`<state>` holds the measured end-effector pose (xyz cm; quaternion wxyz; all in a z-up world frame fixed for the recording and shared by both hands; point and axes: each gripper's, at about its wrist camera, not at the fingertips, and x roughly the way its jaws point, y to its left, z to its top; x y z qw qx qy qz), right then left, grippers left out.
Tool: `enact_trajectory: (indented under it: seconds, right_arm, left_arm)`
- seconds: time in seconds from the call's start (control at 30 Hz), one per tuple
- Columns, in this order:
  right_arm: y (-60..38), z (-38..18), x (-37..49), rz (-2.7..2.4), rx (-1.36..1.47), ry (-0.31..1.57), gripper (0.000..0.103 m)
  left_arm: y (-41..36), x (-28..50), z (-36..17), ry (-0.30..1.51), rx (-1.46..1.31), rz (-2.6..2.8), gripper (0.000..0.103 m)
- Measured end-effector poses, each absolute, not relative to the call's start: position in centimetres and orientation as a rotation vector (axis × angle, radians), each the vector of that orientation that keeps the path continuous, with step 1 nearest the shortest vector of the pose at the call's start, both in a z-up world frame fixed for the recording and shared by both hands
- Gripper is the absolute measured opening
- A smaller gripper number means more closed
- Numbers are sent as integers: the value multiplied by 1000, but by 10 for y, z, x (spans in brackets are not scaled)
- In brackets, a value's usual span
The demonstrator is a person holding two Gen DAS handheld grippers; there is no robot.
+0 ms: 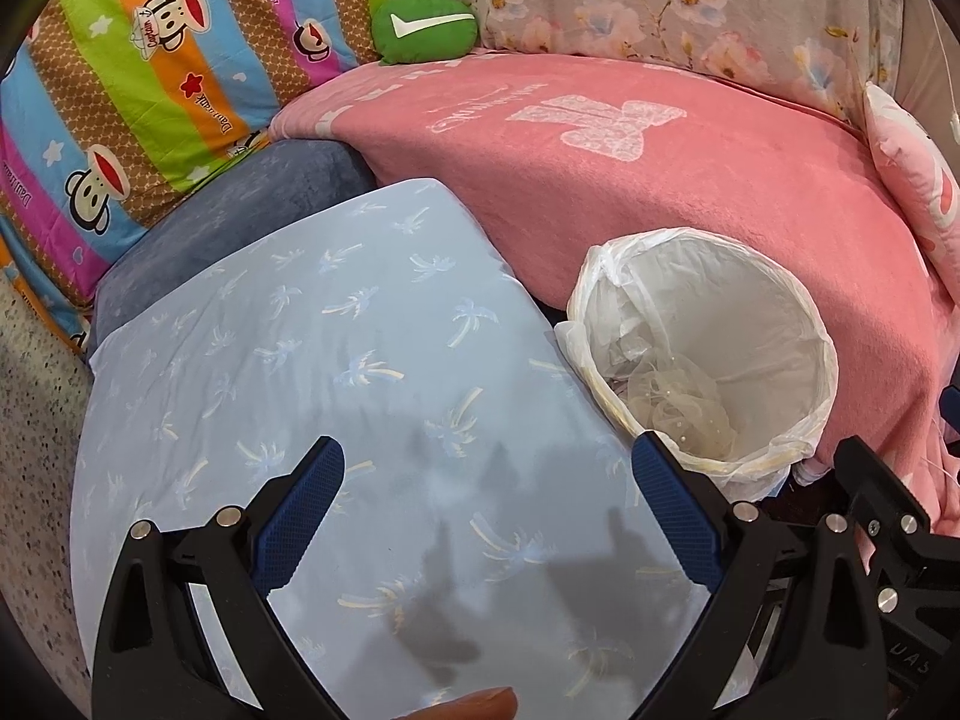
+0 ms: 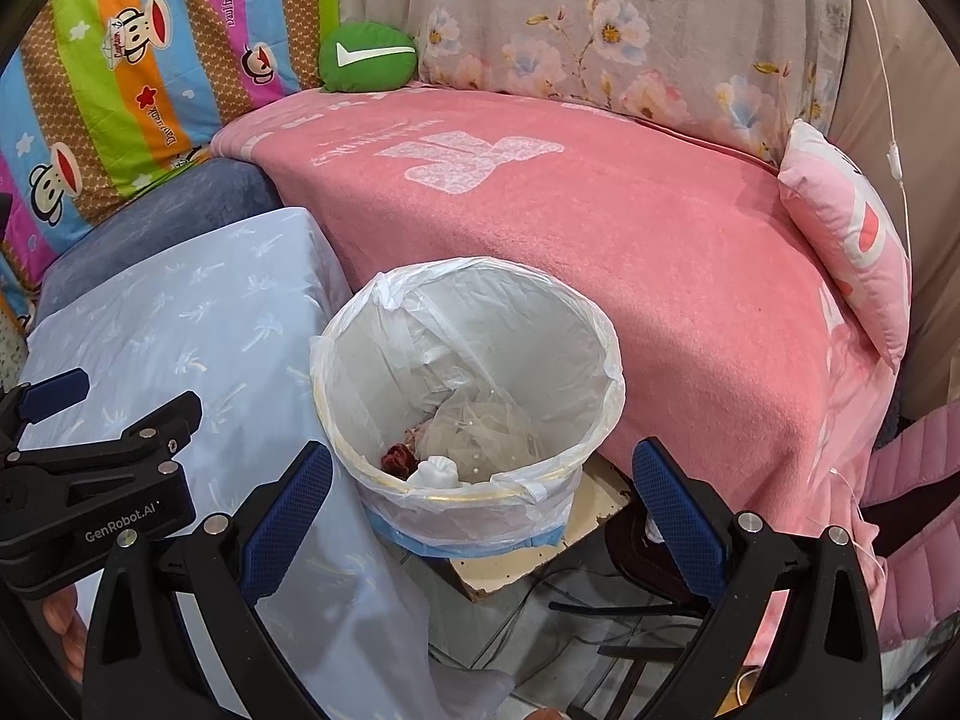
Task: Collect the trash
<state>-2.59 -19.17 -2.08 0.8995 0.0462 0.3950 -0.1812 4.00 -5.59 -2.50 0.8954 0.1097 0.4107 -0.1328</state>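
A round bin lined with a white plastic bag [image 2: 576, 324] stands between a pale blue cloth and a pink blanket; the same bin [image 1: 804, 324] shows at the right of the left wrist view. Crumpled clear wrapping [image 2: 486, 420], a white wad [image 2: 435, 471] and a dark red scrap [image 2: 397, 456] lie inside it. My right gripper [image 2: 483, 477] hovers open just over the bin's near rim, nothing between its blue pads. My left gripper [image 1: 489, 477] is open and empty above the blue cloth, left of the bin. It also appears at the left edge as the left gripper [image 2: 90, 420].
The pale blue palm-print cloth [image 1: 336, 360] covers a surface on the left. The pink blanket [image 2: 600, 228] covers a sofa seat behind the bin, with a green cushion [image 2: 367, 57], a striped monkey-print quilt [image 2: 120, 72] and a pink pillow [image 2: 852, 240]. Cables and a dark stool [image 2: 636, 546] sit on the floor below.
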Motion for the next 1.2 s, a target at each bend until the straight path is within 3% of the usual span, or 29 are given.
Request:
enact_trajectory:
  seconds: [1.2]
  right_arm:
    - [-194, -22, -32, -393, 111, 817, 98]
  left_arm:
    - [-54, 36, -30, 850, 237, -246, 93]
